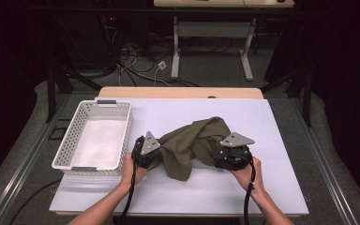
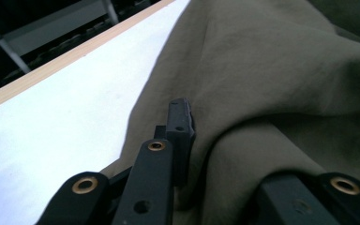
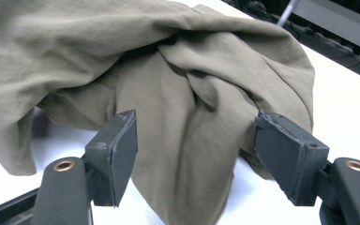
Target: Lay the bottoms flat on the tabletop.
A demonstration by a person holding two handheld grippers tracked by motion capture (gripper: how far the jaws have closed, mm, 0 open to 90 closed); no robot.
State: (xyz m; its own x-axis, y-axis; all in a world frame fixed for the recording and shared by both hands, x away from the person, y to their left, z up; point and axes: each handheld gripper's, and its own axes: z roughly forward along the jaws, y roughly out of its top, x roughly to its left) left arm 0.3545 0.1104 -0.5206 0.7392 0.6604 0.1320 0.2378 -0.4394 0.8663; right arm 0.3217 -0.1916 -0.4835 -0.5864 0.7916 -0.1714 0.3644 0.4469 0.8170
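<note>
White mat [image 1: 262, 187]: bare along near edge and right side, open to approach. Far strip behind the olive cloth [image 1: 192, 140] also bare. White basket [image 1: 93, 136] stands at left edge, its wall blocking low passage there; narrow gap between basket and left gripper [image 1: 146, 152]. Cloth heap fills the centre between left gripper and right gripper [image 1: 232, 154].

Layout on the table [image 1: 281, 197]: the basket [image 1: 70, 145] stands at the left edge. To its right lies the cloth [image 1: 194, 140], heaped near the middle. The left gripper [image 1: 146, 152] sits between basket and cloth, at the cloth's left end; the right gripper [image 1: 232, 154] is at its right end. Behind the table stands a second table [image 1: 211, 28].
</note>
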